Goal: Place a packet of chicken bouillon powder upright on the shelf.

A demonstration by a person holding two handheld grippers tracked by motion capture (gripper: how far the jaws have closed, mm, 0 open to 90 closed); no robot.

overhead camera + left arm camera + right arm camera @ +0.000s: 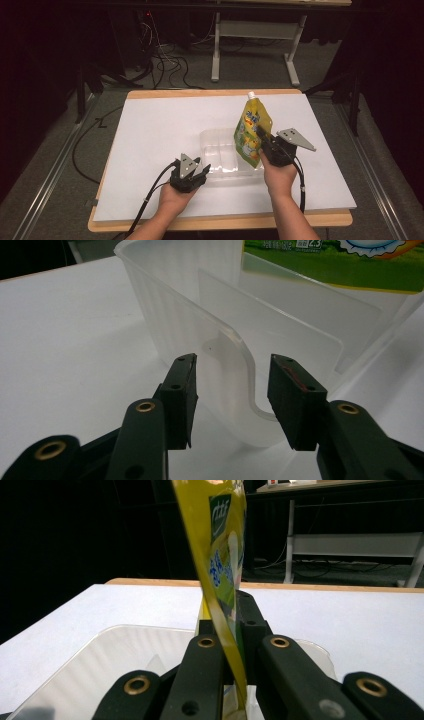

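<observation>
White sheeting covers the desk (150,130), and a clear plastic tub (220,150) sits on it near the person's side. On the left, the hand (172,200) reaches in low with the left gripper (232,390) spread, its jaws straddling the tub's near rim. The right hand (280,175) is raised, its right gripper (225,645) pinching a yellow spouted pouch (252,130) upright over the tub's right end.

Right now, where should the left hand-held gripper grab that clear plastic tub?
Probably the near rim of the tub, from the person's side. Its thin curled lip already sits between the open jaws of the left hand-held gripper, so closing there should pinch it.
</observation>
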